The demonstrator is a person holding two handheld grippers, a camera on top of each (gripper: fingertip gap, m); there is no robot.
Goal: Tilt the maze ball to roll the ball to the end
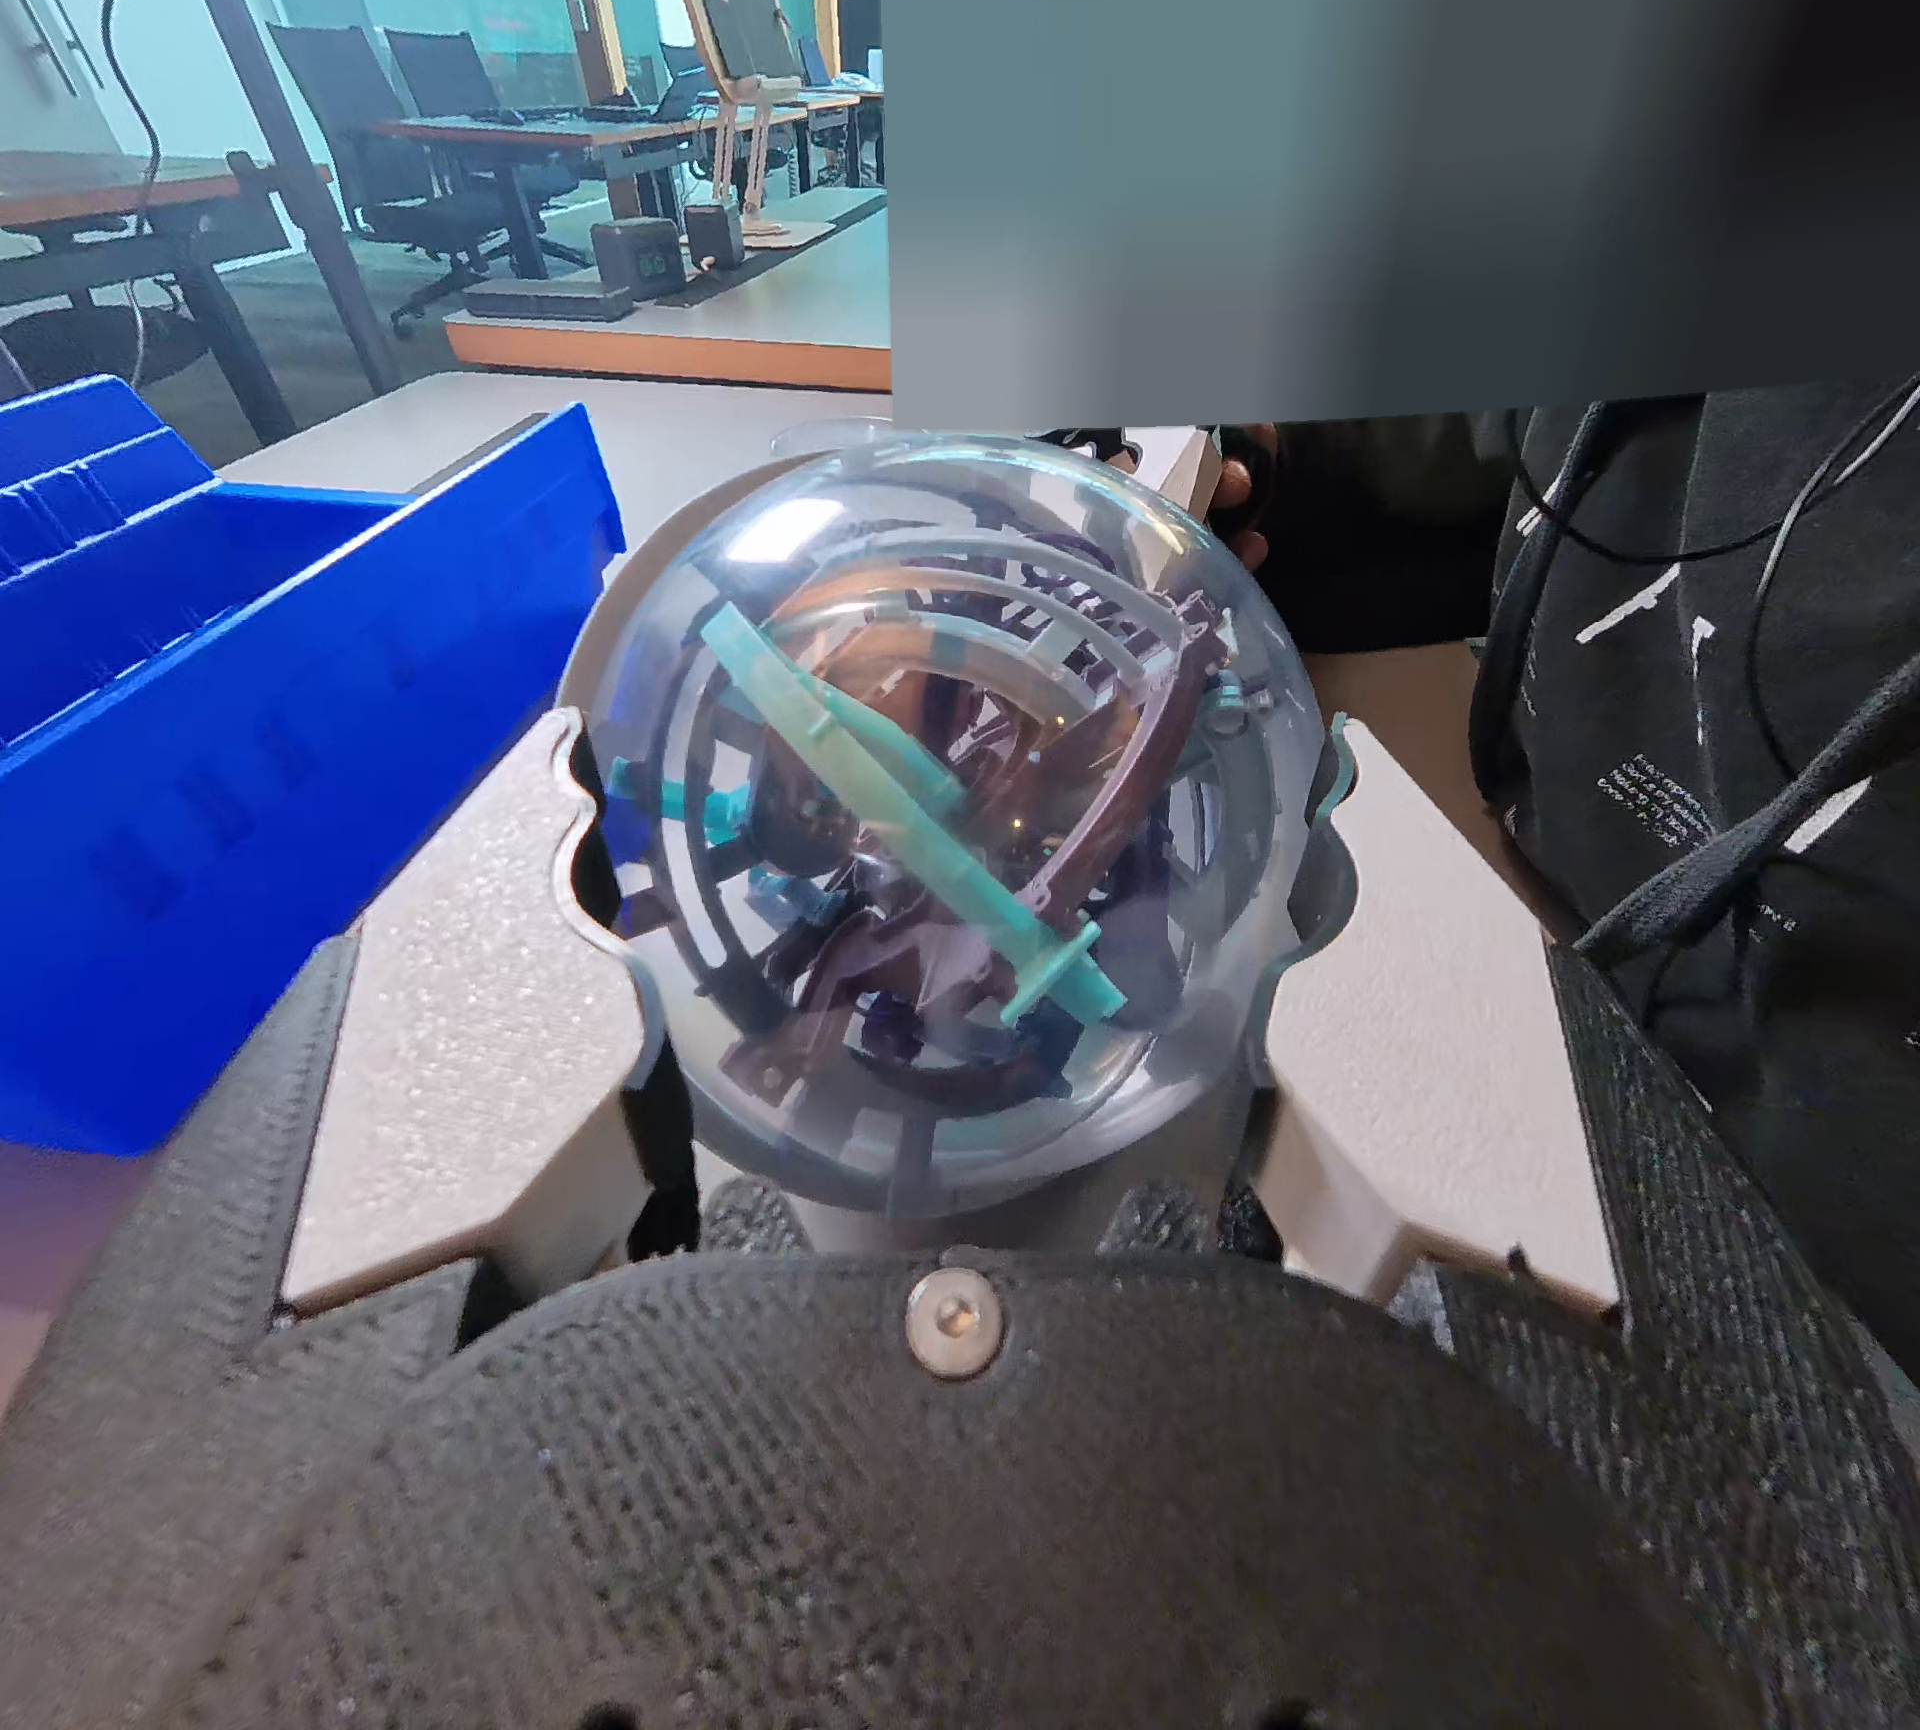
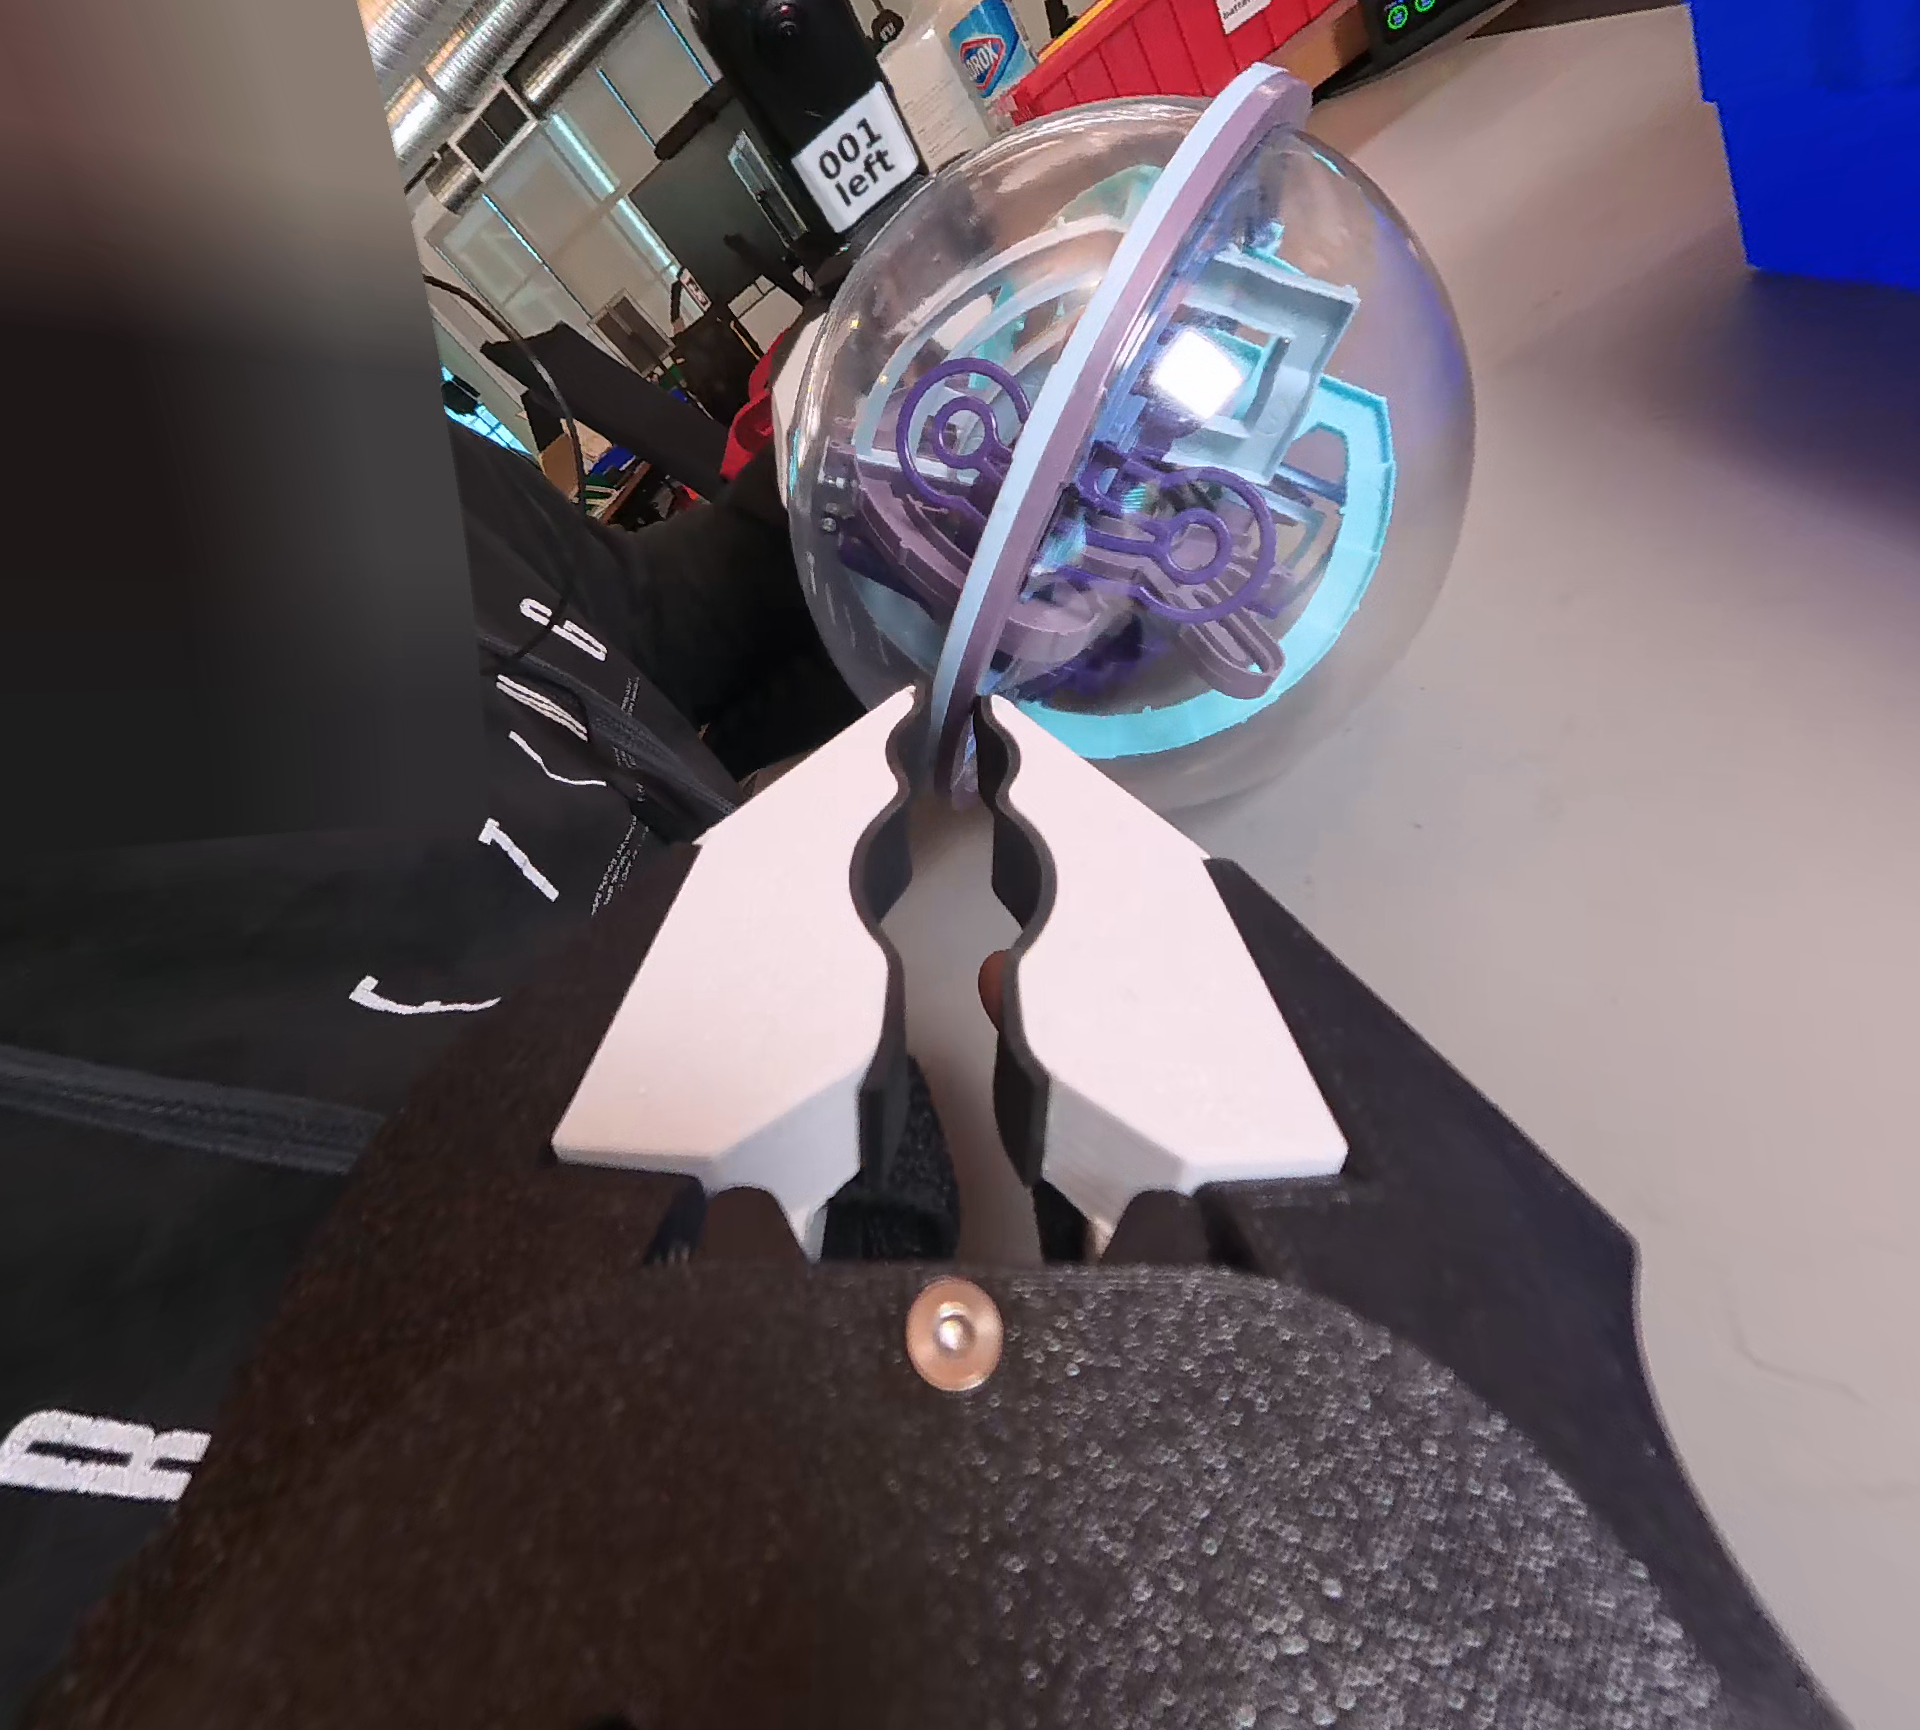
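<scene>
Maze ball [image 1: 940, 833] sits cradled between the wide-spread fingers of my left gripper [image 1: 951, 771], its clear shell pressed by both scalloped pads, so that claw is clamped around the sphere. My right gripper [image 2: 948, 730] pinches only the thin rim [image 2: 1101, 392] that rings the maze ball, jaws nearly closed on that flange near its lowest point. From the right wrist view the maze ball seems to rest on or just above the grey table [image 2: 1507, 745]; I cannot tell which.

I cannot pick out the small rolling ball among the teal and purple tracks, so I judge progress unknown. My worry is the smooth shell: if I tilt too sharply it may rotate within the left pads, or the rim may slip from the right tips. A jerk could also throw the inner ball off its track. Beside the maze ball stands a blue bin [image 1: 260, 745], close enough to bump.
</scene>
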